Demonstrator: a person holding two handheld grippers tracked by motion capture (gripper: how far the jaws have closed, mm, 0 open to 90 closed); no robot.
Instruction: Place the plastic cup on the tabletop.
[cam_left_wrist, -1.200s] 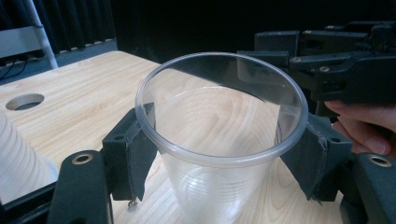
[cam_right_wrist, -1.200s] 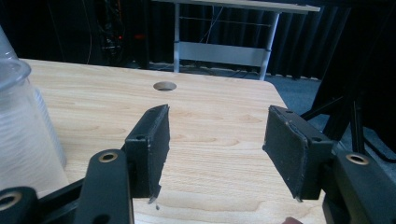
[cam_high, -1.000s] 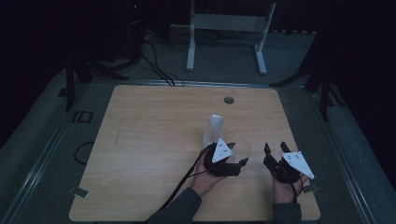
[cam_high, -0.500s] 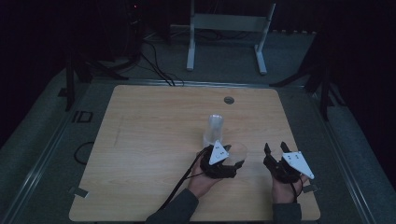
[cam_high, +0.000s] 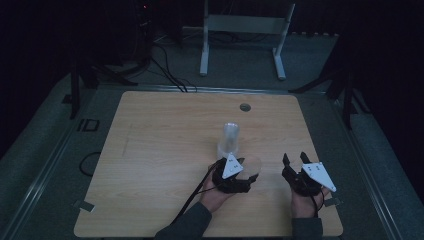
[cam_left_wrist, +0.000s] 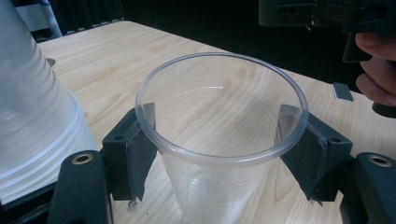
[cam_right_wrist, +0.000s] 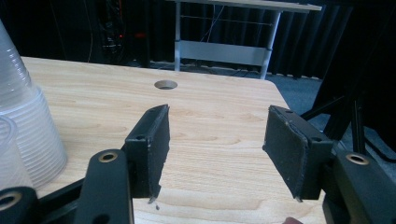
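The stack of cups (cam_left_wrist: 32, 116) is cut off at the left gripper view's left edge and top.

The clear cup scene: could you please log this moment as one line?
left tool: shut on clear cup | right tool: open, empty | cup stack: upside down on table

A light wooden table (cam_high: 165, 150) stands in a dim room. The left gripper (cam_high: 248, 176) sits at a clear cup (cam_high: 252, 165); whether it grips can't be made out from up here. Just beyond it rises a stack of cups (cam_high: 230, 139). The right gripper (cam_high: 296, 159) rests off to its right, jaws apart, nothing between them.
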